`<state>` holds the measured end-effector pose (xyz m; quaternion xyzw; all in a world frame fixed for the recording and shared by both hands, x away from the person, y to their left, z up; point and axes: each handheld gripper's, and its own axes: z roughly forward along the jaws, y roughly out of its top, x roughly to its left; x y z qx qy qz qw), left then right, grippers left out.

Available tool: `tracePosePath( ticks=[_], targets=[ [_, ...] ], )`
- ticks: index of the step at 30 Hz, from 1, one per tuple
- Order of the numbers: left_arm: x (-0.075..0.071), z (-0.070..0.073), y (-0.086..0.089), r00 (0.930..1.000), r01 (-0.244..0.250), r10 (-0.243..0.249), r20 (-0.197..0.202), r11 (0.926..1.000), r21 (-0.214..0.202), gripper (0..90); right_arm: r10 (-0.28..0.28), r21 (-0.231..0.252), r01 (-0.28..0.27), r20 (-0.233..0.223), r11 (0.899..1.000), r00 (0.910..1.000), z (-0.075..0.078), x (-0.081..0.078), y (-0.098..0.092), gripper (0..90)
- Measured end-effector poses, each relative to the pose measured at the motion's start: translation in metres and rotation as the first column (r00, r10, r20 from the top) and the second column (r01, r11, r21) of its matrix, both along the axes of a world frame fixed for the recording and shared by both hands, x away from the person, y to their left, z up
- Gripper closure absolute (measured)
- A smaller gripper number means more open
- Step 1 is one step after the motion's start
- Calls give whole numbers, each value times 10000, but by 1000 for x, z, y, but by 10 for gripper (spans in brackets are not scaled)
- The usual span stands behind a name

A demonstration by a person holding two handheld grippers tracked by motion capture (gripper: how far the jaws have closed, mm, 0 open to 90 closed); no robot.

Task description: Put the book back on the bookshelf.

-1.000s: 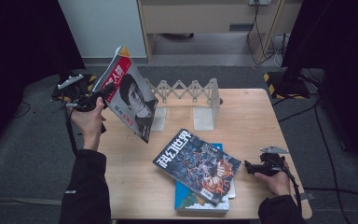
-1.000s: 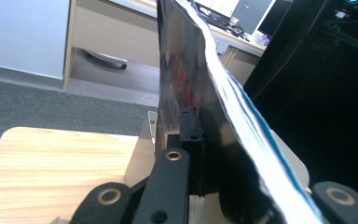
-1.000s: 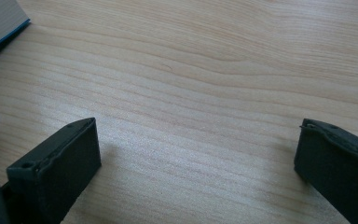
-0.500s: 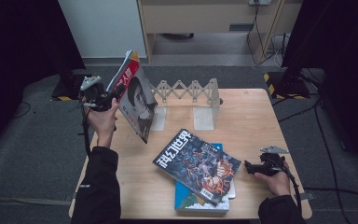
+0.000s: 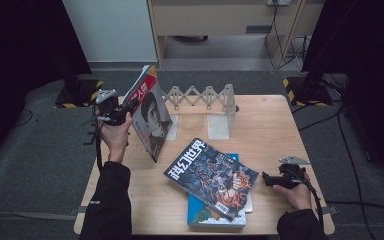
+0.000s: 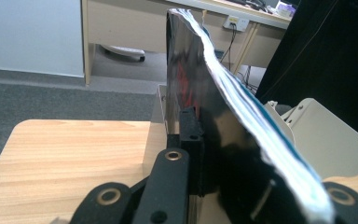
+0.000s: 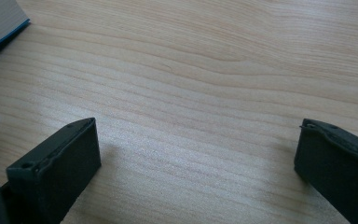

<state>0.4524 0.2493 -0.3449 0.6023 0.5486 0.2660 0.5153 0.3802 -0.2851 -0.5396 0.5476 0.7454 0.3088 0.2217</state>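
A magazine (image 5: 150, 115) with a face on its cover stands tilted over the table's left part, its lower corner near the wood. My left gripper (image 5: 124, 108) is shut on its upper left edge. In the left gripper view the magazine (image 6: 228, 135) runs edge-on between the jaws, with one black jaw pressed against its near side. My right gripper (image 5: 268, 178) rests low at the table's front right. Its jaws stand wide apart in the right gripper view, so the right gripper (image 7: 198, 149) is open over bare wood.
A white expanding book rack (image 5: 202, 96) with upright end plates stands at the table's back middle, just right of the held magazine. A dark comic-style magazine (image 5: 212, 177) lies on a blue book (image 5: 200, 216) at the front middle. The table (image 5: 275, 125) is light wood.
My left hand has carried the magazine rightward and down, closer to the rack and more upright. The right hand has stayed put.
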Motion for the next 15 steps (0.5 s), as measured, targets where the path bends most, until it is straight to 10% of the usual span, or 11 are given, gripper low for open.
tracePosePath(
  ticks=[15],
  targets=[
    [-13, 2, -4, 9961, 624, -567, -682, 9945, 844, 845, 6, -18, -6, 13, 10000, 10000, 0, 0, 0, 5]
  ],
)
